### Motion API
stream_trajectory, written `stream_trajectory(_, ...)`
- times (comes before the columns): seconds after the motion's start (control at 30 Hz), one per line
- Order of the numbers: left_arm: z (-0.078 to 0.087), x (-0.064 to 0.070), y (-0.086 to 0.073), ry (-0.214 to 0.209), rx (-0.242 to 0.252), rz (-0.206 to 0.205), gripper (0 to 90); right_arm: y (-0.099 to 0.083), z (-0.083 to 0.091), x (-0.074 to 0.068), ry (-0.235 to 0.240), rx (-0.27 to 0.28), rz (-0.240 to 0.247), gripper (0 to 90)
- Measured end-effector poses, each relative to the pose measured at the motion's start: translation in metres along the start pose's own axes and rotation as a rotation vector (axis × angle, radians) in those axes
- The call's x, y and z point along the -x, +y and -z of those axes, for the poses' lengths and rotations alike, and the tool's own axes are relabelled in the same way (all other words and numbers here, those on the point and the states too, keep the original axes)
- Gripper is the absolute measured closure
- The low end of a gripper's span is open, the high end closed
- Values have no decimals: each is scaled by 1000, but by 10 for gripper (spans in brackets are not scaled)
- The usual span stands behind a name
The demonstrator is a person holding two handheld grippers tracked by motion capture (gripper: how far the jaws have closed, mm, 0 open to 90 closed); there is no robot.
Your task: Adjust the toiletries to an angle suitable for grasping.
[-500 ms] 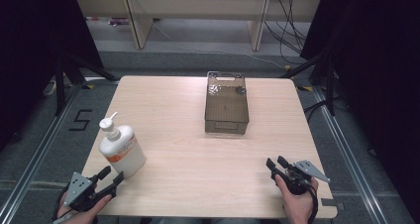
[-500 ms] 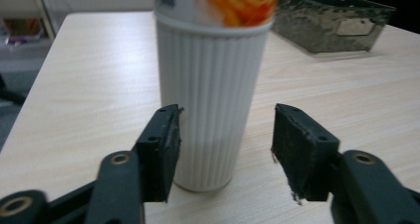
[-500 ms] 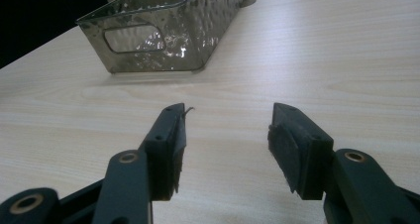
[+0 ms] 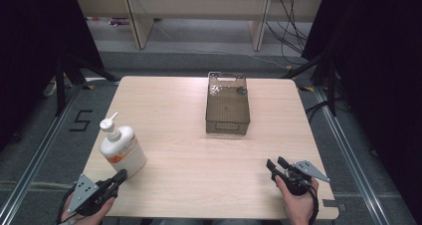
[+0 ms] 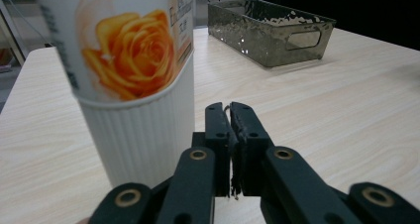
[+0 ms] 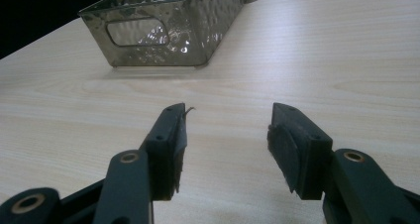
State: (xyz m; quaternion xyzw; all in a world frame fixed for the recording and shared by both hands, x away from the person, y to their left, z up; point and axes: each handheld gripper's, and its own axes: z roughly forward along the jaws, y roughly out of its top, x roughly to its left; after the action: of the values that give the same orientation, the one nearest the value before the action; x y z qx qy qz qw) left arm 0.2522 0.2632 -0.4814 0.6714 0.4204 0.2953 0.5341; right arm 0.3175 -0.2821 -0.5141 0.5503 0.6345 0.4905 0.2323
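A white pump bottle [image 4: 122, 148] with an orange rose label stands upright near the table's front left. My left gripper [image 4: 119, 176] lies just in front of it, jaws shut with nothing between them. Along those jaws, my left gripper [image 5: 229, 112] sits right of the bottle [image 5: 133, 70], close beside it. A smoky translucent bin [image 4: 227, 104] with cut-out handles stands at the table's middle back. Near the front right, my right gripper [image 4: 275, 164] points toward the bin. Its own camera has my right gripper [image 6: 229, 122] open over bare wood, the bin [image 6: 168, 26] well ahead.
The light wooden table [image 4: 189, 135] has bare room between bottle, bin and both grippers. A small dark object [image 4: 242, 91] lies in the bin's far right corner. Beyond the table are shelving legs, cables and dark curtains at both sides.
The left gripper has shifted slightly toward the bottle's base. The right gripper holds nearly the same spot.
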Motion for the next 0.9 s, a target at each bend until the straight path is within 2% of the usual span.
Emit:
stream_trajectory(0.03,0,0,0,0,0,0,878,0,0,0,0,0,0,492)
stream_trajectory(0.07,-4,0,3,0,9,8,882,-1,-2,1,17,23,-3,493)
stream_trajectory(0.33,-18,-3,11,-3,18,-12,891,-1,-2,0,19,20,-3,493)
stream_trajectory(0.43,-21,-5,14,17,12,-10,893,0,-2,0,10,15,-8,494)
stream_trajectory(0.47,-22,-6,14,20,16,-6,893,0,-2,2,4,22,10,493)
stream_trajectory(0.53,-24,-9,16,37,7,-7,893,-1,-3,3,8,29,16,494)
stream_trajectory(0.73,-25,-14,16,51,14,4,894,-1,-3,3,7,28,15,493)
stream_trajectory(0.9,-23,-21,18,85,12,17,894,0,-2,3,10,24,15,493)
